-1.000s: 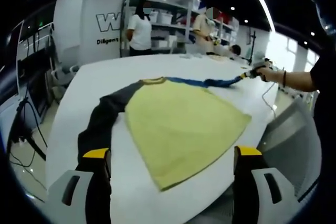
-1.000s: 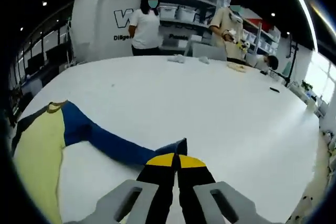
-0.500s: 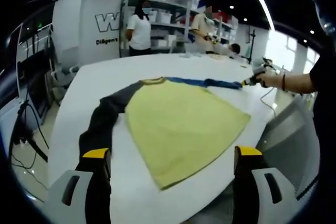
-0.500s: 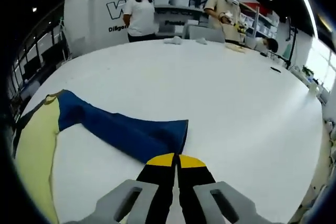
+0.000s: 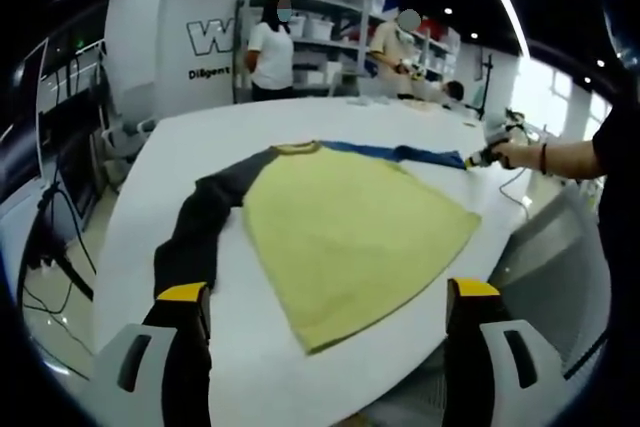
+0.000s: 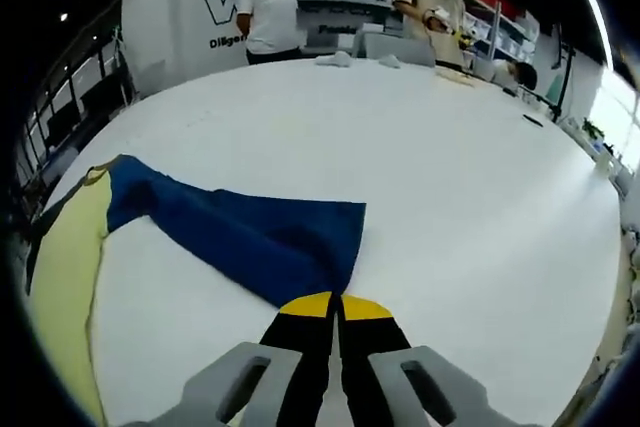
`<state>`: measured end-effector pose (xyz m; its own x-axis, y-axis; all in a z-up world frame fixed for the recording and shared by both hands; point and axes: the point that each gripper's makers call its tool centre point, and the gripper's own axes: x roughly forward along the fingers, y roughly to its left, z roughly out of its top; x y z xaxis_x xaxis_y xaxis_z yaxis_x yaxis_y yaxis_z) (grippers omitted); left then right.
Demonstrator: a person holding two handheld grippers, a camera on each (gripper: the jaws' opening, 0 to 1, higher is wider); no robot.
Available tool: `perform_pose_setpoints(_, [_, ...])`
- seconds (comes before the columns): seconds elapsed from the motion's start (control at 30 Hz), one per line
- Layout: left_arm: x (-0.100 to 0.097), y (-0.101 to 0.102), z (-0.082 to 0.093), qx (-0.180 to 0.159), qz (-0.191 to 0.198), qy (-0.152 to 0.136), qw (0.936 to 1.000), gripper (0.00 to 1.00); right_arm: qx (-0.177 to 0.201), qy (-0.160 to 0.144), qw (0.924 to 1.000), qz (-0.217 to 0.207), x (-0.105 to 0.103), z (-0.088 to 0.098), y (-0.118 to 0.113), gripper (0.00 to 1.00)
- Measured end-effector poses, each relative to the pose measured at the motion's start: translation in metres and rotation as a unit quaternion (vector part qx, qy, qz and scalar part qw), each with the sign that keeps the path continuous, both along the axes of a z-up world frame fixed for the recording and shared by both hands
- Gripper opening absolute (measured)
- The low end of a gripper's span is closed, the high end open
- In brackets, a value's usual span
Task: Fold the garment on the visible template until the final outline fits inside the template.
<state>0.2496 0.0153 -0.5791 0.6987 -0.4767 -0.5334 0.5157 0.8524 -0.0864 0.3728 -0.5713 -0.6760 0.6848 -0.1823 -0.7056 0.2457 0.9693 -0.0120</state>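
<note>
On the white table [image 5: 150, 162] the garment [image 5: 350, 227] lies spread flat at centre, its dark sleeve [image 5: 195, 237] running toward 7 o'clock between the wide-spread jaws of the left gripper [image 5: 325, 297]. Right gripper [image 6: 335, 309] is pinched shut on the blue sleeve [image 6: 250, 242] cuff at 6 o'clock. Risk: pulling that cuff further could drag the yellow body off square, and a thin grip may slip mid-fold; no template outline discernible.

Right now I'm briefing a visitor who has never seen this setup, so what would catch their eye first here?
The garment spread flat on the white table stands out: a pale yellow body with one dark sleeve and one blue sleeve stretched out to opposite sides. The right hand-held gripper is shut on the blue sleeve's cuff, while the left hand-held gripper stands open near the hem. Two people stand by shelves behind.
</note>
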Motion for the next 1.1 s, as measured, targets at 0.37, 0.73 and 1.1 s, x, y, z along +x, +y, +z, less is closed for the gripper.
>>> perform_pose_setpoints(0.37, [0.003,0.002,0.005,0.0,0.002,-0.006,1.0,0.96,0.038,-0.056,0.9977,-0.002,0.012,0.027,-0.004,0.2])
perform_pose_setpoints(0.73, [0.002,0.002,0.008,-0.01,0.007,-0.009,0.9999,0.99,0.02,-0.05,0.998,0.032,0.038,0.035,-0.008,0.47])
perform_pose_setpoints(1.1, [0.004,0.005,0.007,-0.003,0.015,-0.004,0.9999,0.99,0.034,-0.016,0.9978,0.054,0.056,0.018,-0.01,0.39])
